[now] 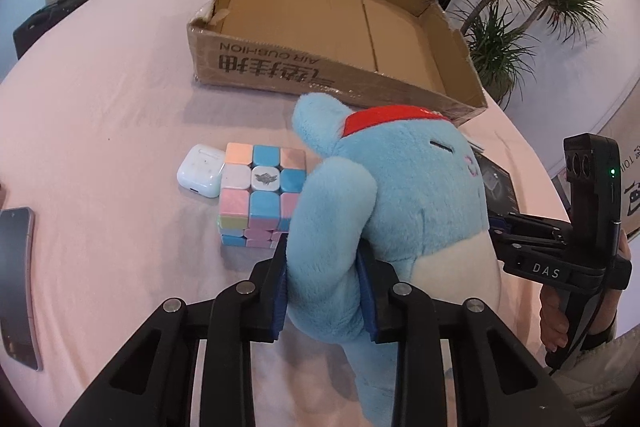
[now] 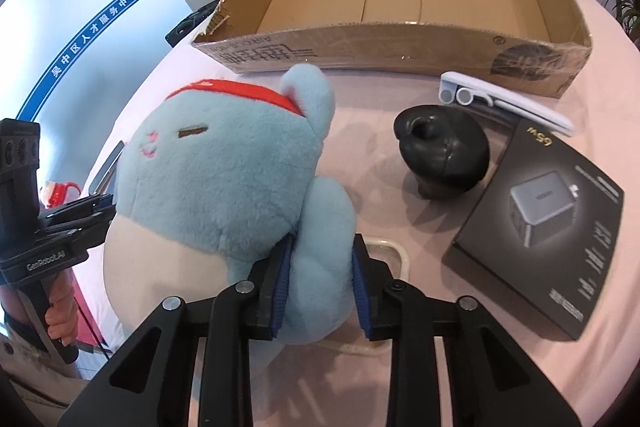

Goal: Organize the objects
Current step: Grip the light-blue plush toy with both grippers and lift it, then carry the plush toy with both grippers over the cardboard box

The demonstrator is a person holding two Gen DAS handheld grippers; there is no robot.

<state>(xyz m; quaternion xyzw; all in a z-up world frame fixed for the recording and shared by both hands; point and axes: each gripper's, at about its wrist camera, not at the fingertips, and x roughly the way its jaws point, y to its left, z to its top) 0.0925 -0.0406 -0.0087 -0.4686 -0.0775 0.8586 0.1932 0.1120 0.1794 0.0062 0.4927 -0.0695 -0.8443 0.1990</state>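
Note:
A light-blue plush toy point(image 1: 404, 195) with a red headband and cream belly is held between both grippers in front of an open cardboard box point(image 1: 280, 67). My left gripper point(image 1: 326, 283) is shut on one of its plush arms, blue pads pressing the fur on both sides. My right gripper point(image 2: 320, 283) is shut on the other arm of the plush toy point(image 2: 216, 179). The cardboard box point(image 2: 400, 43) behind it holds nothing. The right gripper's body shows at the right edge of the left wrist view, the left one's at the left edge of the right wrist view.
On the pink tablecloth point(image 1: 100, 107) lie a pastel puzzle cube point(image 1: 260, 195), a white earbud case point(image 1: 200, 169) and a phone point(image 1: 18, 283). Right wrist view: a black round object point(image 2: 442, 151), a black charger box point(image 2: 540, 223), a white folding stand point(image 2: 504, 103). Potted plants point(image 1: 516, 11) stand beyond.

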